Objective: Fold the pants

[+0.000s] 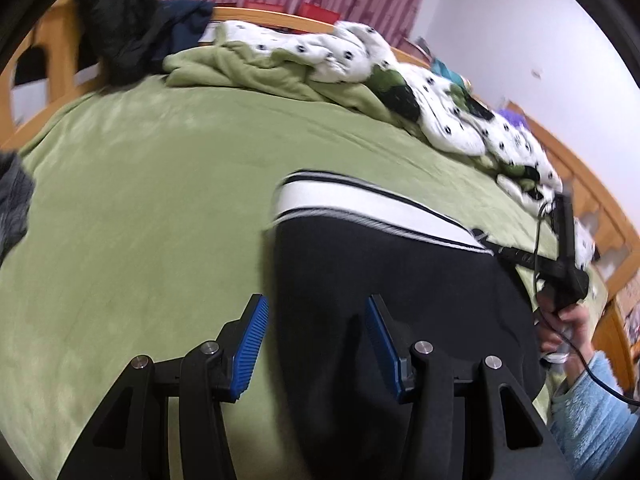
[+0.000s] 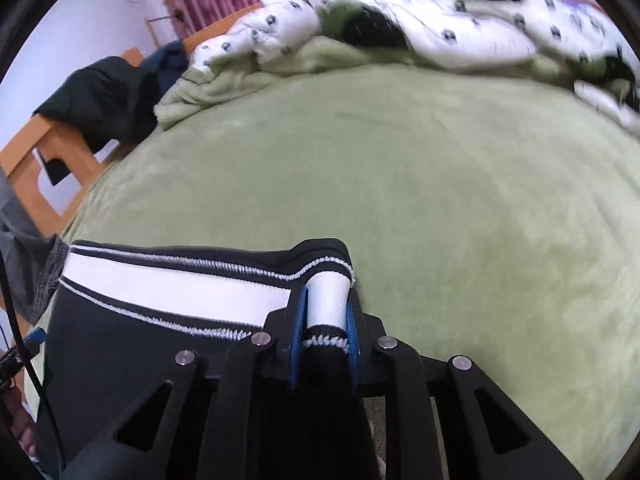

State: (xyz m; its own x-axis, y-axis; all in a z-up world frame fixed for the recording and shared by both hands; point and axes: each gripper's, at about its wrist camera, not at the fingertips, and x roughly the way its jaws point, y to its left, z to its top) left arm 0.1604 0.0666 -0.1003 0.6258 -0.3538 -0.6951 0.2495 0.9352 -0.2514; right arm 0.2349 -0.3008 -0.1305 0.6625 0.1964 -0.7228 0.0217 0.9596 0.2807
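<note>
Black pants (image 1: 392,280) with a white striped waistband (image 1: 360,204) lie on the green bed sheet (image 1: 140,200). My left gripper (image 1: 316,320) hangs open over their left edge. One blue pad (image 1: 252,340) is above the sheet, the other above the black cloth, and neither presses on anything. In the right wrist view my right gripper (image 2: 326,312) is shut on the right end of the waistband (image 2: 172,288), whose white band is bunched between the blue pads. A hand (image 1: 568,324) in a light blue sleeve holds that right gripper (image 1: 492,248) at the far right of the left wrist view.
A crumpled white spotted quilt (image 1: 360,52) and a green blanket (image 1: 240,68) are heaped along the far side of the bed. A dark jacket (image 1: 120,20) hangs over the wooden bed frame (image 2: 36,160). Grey cloth (image 1: 12,208) lies at the left edge.
</note>
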